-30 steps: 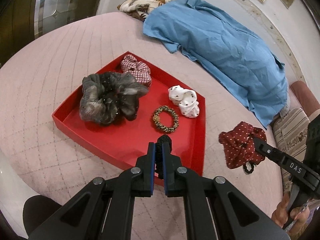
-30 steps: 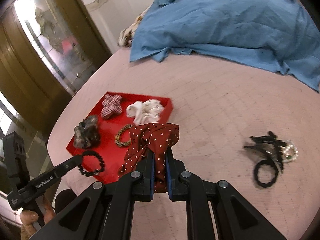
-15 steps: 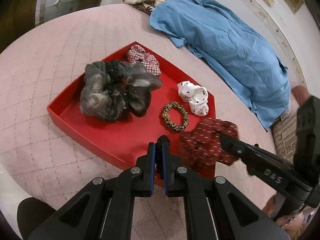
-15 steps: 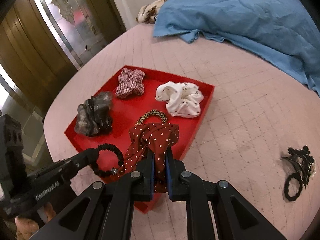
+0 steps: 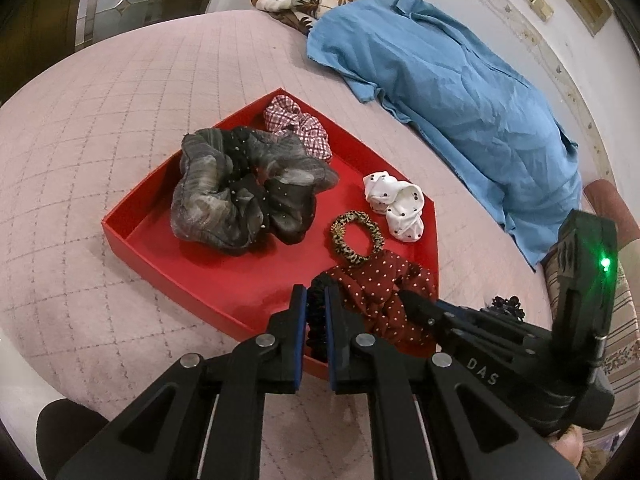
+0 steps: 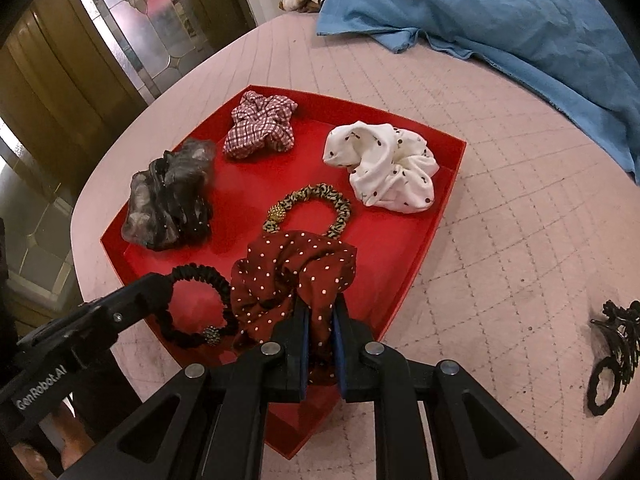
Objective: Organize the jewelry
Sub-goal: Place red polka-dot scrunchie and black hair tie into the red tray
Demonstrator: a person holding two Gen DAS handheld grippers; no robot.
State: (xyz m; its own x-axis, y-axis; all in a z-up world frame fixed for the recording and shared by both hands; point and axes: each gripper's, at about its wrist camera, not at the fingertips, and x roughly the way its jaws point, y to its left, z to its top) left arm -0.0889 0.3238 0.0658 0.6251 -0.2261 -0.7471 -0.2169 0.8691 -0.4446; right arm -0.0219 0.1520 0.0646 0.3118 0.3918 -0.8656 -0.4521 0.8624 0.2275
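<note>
Over red tray (image 6: 436, 220), L gripper (image 5: 316, 308) pinches black hair tie (image 6: 192, 304), R gripper (image 6: 320, 320) pinches dotted scrunchie (image 6: 292, 272).

this was a home bedroom. a pink quilted bedspread (image 5: 120, 128) filled most of the frame, with a blue shirt (image 5: 460, 92) and a floral cloth (image 5: 296, 2) lying at upper right. a leaded glass door (image 6: 132, 12) in wood framing stood at upper left, and a striped cushion (image 5: 624, 304) sat at the right edge.

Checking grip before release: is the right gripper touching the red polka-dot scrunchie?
Touching. The right wrist view shows the right gripper clamped on the red polka-dot scrunchie, fabric pinched between both fingers.
</note>
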